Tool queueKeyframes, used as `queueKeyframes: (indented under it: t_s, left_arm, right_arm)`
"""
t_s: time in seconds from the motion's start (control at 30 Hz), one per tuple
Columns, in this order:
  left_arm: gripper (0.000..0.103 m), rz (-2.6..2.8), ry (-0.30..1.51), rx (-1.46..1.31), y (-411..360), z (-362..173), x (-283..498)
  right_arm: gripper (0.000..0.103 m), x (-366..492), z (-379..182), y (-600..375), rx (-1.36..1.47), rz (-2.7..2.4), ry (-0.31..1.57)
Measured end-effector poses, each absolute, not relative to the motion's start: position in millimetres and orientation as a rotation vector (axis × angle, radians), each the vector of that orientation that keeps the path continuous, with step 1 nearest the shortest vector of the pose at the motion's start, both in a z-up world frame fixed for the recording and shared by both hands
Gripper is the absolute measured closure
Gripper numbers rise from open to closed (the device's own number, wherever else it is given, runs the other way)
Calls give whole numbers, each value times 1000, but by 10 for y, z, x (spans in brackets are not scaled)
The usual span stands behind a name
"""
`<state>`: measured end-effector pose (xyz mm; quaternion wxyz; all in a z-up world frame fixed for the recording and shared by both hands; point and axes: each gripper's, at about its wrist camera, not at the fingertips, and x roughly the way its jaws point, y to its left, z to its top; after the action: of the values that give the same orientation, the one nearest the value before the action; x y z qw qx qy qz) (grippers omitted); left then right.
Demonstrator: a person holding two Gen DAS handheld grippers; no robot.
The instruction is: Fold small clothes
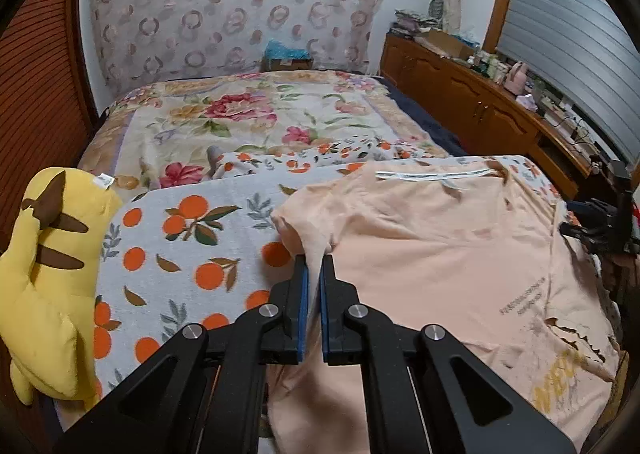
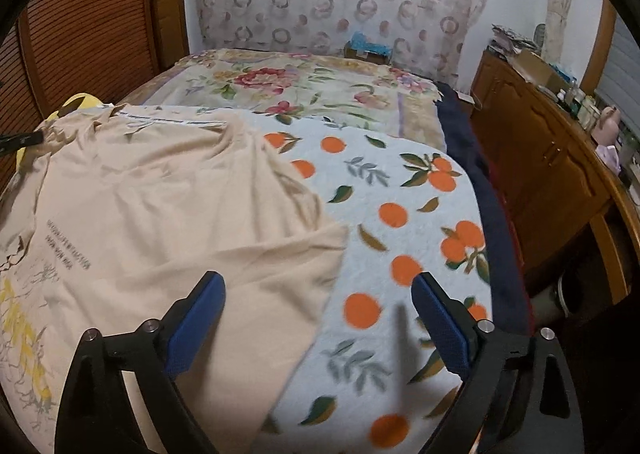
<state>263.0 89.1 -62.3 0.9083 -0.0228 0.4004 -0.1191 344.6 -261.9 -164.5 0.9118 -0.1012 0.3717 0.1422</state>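
Left wrist view showed the left gripper [image 1: 315,266] nearest the lens at six o'clock, its blue-padded fingers [image 1: 303,306] pressed together on a bunched fold of the peach cotton T-shirt [image 1: 432,254] at its sleeve edge. That shirt spread from the pinch toward three o'clock, flat on the white towel blanket printed with oranges [image 1: 188,250], with faint grey lettering and a cracked yellow print near four o'clock. At nine o'clock a yellow plush toy with brown stripes [image 1: 48,282] lay against the blanket's edge. Beyond, toward twelve o'clock, a floral bedspread [image 1: 248,114] covered the bed, and a wooden sideboard [image 1: 480,98] crowded with small items stood at two o'clock.

Right wrist view showed the right gripper [image 2: 318,286] with its blue pads wide apart, holding nothing, poised above the shirt's [image 2: 160,214] right sleeve and hem edge where cloth met blanket [image 2: 400,194]. The shirt filled the nine o'clock side; the blanket stretched toward three o'clock. Farther off at twelve o'clock lay the floral bedspread [image 2: 304,90], and the sideboard [image 2: 540,150] at two o'clock.
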Motion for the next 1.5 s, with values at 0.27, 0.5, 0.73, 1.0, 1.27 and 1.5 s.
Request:
queueKeyframes:
  t_s: [0.27, 0.5, 0.73, 1.0, 1.27, 1.5]
  left_arm:
    - [98, -270, 800, -65, 782, -552, 2440]
    - [98, -289, 718, -77, 732, -337, 1958]
    - [98, -268, 605, -111, 953, -58, 1234]
    - [98, -239, 550, -148, 1207, 4, 240]
    - [98, -171, 623, -111, 1313, -168, -351]
    - [82, -117, 673, -120, 1386, -429, -327]
  right_arm:
    - [68, 3632, -1689, -2559, -167, 393, 765]
    - [97, 3480, -1551, -2455, -172, 435, 680]
    - [98, 2670, -1190, -2684, -141, 413, 521]
    - [98, 1574, -1231, -3044, -109, 437, 480]
    - [98, 772, -1305, -3182, -144, 471, 587]
    - [98, 913, -1521, -3111, -160, 481, 690]
